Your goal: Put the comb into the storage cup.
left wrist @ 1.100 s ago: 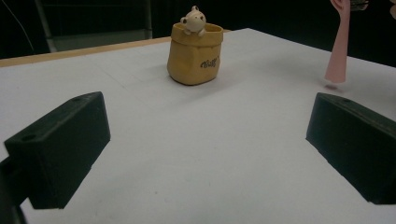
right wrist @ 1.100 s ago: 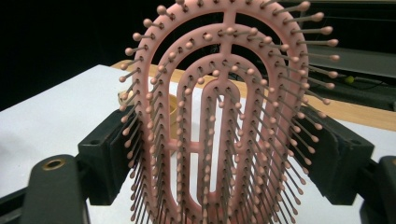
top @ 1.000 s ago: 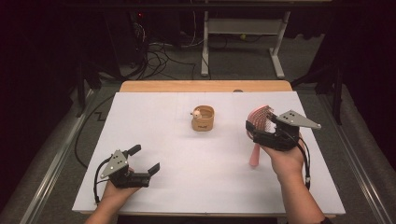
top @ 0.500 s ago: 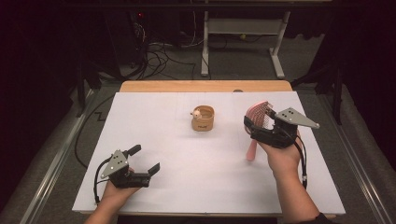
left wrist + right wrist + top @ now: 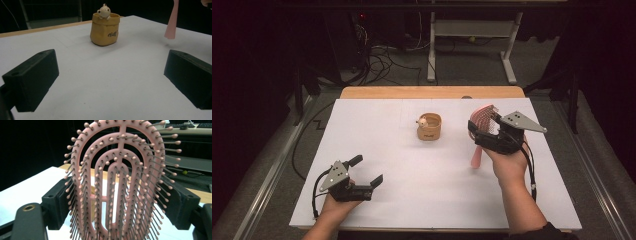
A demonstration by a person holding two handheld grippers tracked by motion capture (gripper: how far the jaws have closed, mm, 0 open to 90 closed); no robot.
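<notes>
While gripped, pink vented plastic hairbrush (image 5: pixel 482 127) hangs upright above white table (image 5: pixel 412 200).
Right gripper (image 5: pixel 486 131) jaws clamp brush head; left gripper (image 5: pixel 366 171) wide open, empty.

We hold our left gripper (image 5: pixel 364 179) low with its fingers spread apart; our right gripper (image 5: pixel 482 131) is raised, fingers clamped.

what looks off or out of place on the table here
Nothing is spilled or broken. The one unusual thing is the pink hairbrush: it is off the white table, clamped by its head in the right gripper, handle hanging down. The small tan pot stands upright mid-table. The left gripper rests open.
</notes>
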